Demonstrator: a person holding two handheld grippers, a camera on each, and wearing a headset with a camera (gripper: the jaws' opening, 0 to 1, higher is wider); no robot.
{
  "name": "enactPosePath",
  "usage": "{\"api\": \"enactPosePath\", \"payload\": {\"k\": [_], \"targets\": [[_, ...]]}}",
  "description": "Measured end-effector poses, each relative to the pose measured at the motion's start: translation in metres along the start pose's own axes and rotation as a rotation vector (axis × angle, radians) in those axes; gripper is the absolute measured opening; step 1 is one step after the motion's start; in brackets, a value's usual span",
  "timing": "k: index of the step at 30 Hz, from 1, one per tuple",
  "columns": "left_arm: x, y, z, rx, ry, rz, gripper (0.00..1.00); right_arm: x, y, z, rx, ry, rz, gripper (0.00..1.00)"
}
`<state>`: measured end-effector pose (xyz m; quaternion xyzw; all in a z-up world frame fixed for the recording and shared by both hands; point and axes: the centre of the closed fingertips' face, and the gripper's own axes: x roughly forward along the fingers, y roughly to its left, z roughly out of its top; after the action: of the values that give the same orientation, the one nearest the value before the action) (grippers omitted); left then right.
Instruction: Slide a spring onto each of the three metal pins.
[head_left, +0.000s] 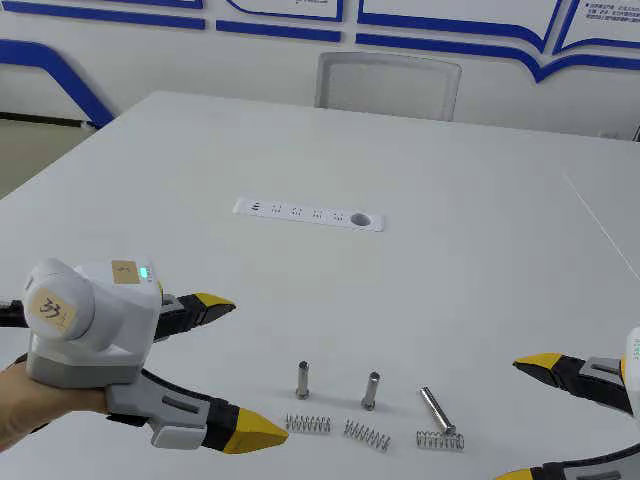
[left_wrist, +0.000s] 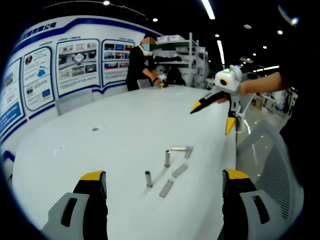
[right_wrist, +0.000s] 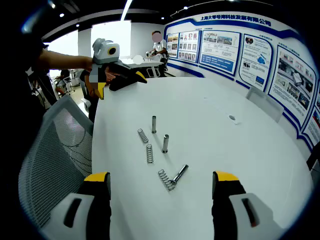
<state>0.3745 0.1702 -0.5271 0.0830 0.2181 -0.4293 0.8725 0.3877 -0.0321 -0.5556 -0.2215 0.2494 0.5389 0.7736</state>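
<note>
This looks like an office meeting room or showroom, centred on a long white conference table (head_left: 450, 180) with a power-socket strip (head_left: 308, 214) set into its middle. Mesh office chairs (head_left: 388, 85) stand at the table's edge. Blue-framed information boards (right_wrist: 235, 47) line the wall beyond it, under ceiling strip lights (left_wrist: 209, 9).

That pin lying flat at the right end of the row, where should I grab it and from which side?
Grip the lying pin across its bare shaft toward the far end, coming down from above with the open right tool, the nearer one. It lies flat, and its near end meets a spring, so a farther hold should avoid dragging that.
</note>
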Motion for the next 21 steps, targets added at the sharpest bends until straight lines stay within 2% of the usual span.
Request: {"api": "enactPosePath", "payload": {"k": [11, 15, 21], "targets": [[-0.0036, -0.0022, -0.0008, -0.017, -0.011, 0.001, 0.97, -0.0029, -0.0039, 0.0098, 0.007, -0.026, -0.021, 0.84], [-0.0073, -0.0020, 0.0033, -0.042, -0.041, 0.008, 0.97, -0.0019, -0.0022, 0.0091, 0.009, -0.021, -0.017, 0.84], [-0.0091, -0.0003, 0.0011, -0.041, -0.033, 0.014, 0.97, -0.0022, -0.0004, 0.0098, 0.002, -0.019, -0.014, 0.84]]}}
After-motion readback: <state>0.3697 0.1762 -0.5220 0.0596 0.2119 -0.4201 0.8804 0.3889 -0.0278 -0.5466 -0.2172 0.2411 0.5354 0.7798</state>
